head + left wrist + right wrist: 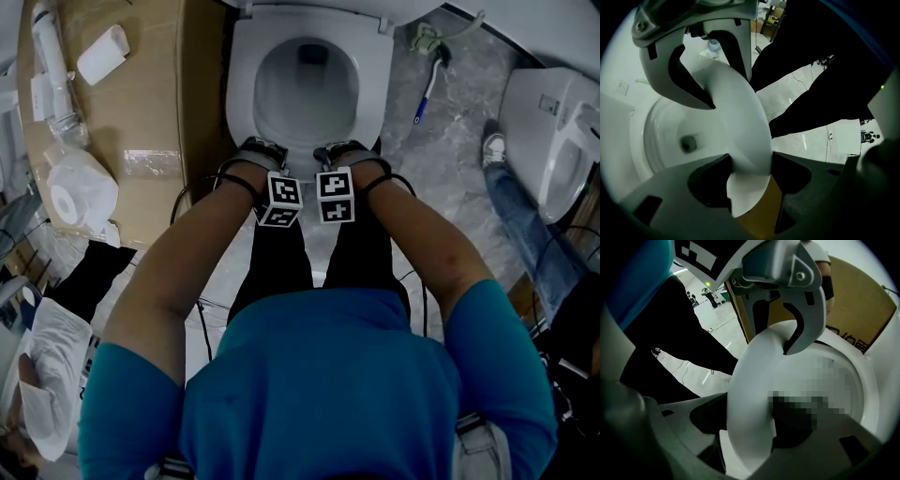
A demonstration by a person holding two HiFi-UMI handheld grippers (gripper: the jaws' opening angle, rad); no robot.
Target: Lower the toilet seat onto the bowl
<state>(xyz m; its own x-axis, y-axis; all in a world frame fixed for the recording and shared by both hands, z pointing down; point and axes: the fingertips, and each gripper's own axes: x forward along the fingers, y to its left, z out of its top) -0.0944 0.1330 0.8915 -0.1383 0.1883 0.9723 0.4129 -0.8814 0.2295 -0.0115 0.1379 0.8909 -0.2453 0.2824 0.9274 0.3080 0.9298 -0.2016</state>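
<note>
The white toilet seat [246,89] lies low over the bowl [307,92], and its lid [319,11] stands up at the back. Whether the seat rests on the rim I cannot tell. Both grippers sit side by side at the seat's front edge. My left gripper [258,150] has the seat's front rim [740,117] between its jaws, the upper tip touching it. My right gripper [342,150] holds the same rim [754,380] just to the right, one jaw above and one below. The drain [686,143] shows inside the bowl.
A wooden cabinet [150,103] stands left of the toilet with a paper roll [70,192] and a white bottle [103,53] on it. A blue-handled brush [427,89] lies on the marble floor at the right. A second toilet [553,131] and another person's leg [516,206] are farther right.
</note>
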